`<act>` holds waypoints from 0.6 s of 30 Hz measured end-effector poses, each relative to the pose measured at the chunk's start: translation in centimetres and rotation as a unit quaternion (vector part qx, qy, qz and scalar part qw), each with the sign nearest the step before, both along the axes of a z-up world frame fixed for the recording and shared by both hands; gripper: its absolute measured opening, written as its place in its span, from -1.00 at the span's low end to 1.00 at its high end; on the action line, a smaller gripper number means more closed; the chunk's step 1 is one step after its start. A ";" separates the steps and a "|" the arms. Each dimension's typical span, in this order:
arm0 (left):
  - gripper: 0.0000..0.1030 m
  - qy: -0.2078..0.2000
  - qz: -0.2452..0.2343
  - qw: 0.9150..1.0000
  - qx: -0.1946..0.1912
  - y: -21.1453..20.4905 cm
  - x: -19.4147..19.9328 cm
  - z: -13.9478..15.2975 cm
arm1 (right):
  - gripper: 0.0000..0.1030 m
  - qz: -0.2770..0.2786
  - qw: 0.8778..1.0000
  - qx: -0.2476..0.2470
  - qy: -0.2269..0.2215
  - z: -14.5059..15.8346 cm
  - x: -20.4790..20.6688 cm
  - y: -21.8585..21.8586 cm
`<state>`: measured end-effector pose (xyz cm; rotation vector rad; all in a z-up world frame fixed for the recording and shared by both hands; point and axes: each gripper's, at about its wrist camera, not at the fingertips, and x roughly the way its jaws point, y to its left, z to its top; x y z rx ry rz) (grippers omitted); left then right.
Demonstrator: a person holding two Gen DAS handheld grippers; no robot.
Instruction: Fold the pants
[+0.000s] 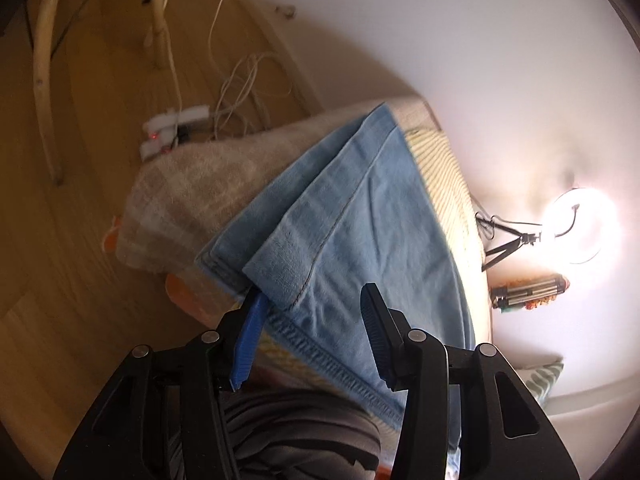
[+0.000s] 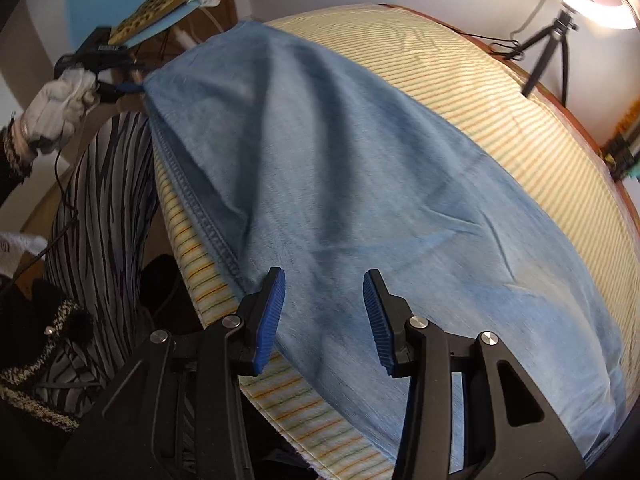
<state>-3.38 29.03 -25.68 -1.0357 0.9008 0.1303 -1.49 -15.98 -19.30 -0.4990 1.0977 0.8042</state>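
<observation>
A table under a yellow striped cloth point(image 2: 520, 120) carries the light-blue pants point(image 2: 340, 168), spread flat along its near edge.

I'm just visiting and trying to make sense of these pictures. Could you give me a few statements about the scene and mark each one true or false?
1. The pants are light blue denim. True.
2. The pants lie on a bare wooden floor. False: they lie on a yellow striped cloth.
3. Both sets of tongs are shut tight on the fabric. False: the left tongs and the right tongs stand open above it.
4. A lit ring lamp stands on a small tripod. True.
5. The gloved hand wears a black glove. False: the glove is white.
</observation>
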 end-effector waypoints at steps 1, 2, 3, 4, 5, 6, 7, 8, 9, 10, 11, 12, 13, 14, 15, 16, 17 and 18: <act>-0.11 -0.004 0.004 1.000 0.014 -0.1 0.1 0.4 | -0.16 0.004 1.000 -0.004 0.000 -0.3 -0.1 0.3; -0.12 -0.009 0.000 1.000 0.024 -0.3 0.2 0.7 | -0.16 0.007 1.000 -0.007 0.001 -0.5 -0.1 0.5; -0.22 -0.009 -0.005 0.999 0.033 -0.4 0.4 0.9 | -0.16 0.010 1.000 -0.008 0.002 -0.7 -0.1 0.7; -0.24 -0.005 -0.007 0.999 0.044 -0.6 0.8 0.9 | -0.16 0.012 1.000 -0.008 0.002 -0.8 -0.1 0.8; -0.25 -0.003 -0.009 0.999 0.050 -0.7 1.0 0.9 | -0.17 0.013 1.000 -0.007 0.002 -0.9 -0.1 0.8; -0.26 -0.001 -0.011 0.999 0.053 -0.8 1.3 0.7 | -0.17 0.014 1.000 -0.006 0.004 -1.0 0.0 0.8; -0.32 0.000 -0.012 0.998 0.059 -0.9 1.6 0.5 | -0.17 0.016 1.000 -0.005 0.004 -1.0 0.0 0.9; -0.58 0.001 -0.015 0.997 0.073 -1.1 1.9 0.5 | -0.17 0.017 1.000 -0.004 0.004 -1.0 0.0 1.0; -0.90 0.004 -0.019 0.996 0.089 -1.3 2.2 0.4 | -0.16 0.021 1.000 -0.004 0.004 -1.1 -0.1 1.2; -0.90 0.003 -0.018 0.996 0.089 -1.3 2.3 0.2 | -0.17 0.023 1.000 -0.005 0.003 -1.1 -0.1 1.2; -0.89 -0.002 -0.018 0.996 0.084 -1.2 2.3 0.1 | -0.17 0.026 1.000 -0.005 0.002 -1.0 -0.2 1.3; -0.89 -0.007 -0.018 0.996 0.082 -1.2 2.3 0.1 | -0.17 0.028 1.000 -0.002 0.002 -0.9 -0.4 1.4; -0.89 -0.011 -0.016 0.996 0.084 -1.1 2.2 0.3 | -0.16 0.029 1.000 0.002 0.002 -0.8 -0.4 1.4; -0.89 -0.016 -0.017 0.996 0.087 -1.0 2.1 0.6 | -0.16 0.029 1.000 0.005 0.001 -0.6 -0.5 1.4; -0.89 -0.020 -0.019 0.995 0.091 -0.9 2.0 1.0 | -0.16 0.031 0.999 0.010 -0.001 -0.4 -0.7 1.4; -0.89 -0.025 -0.019 0.995 0.097 -0.8 1.9 1.4 | -0.16 0.033 0.999 0.013 -0.004 -0.3 -0.8 1.4; -0.89 -0.027 -0.020 0.994 0.101 -0.8 1.8 1.7 | -0.16 0.038 0.999 0.017 -0.005 -0.2 -1.0 1.5; -0.89 -0.030 -0.021 0.994 0.104 -0.7 1.8 1.9 | -0.16 0.043 0.999 0.017 -0.005 -0.3 -1.2 1.6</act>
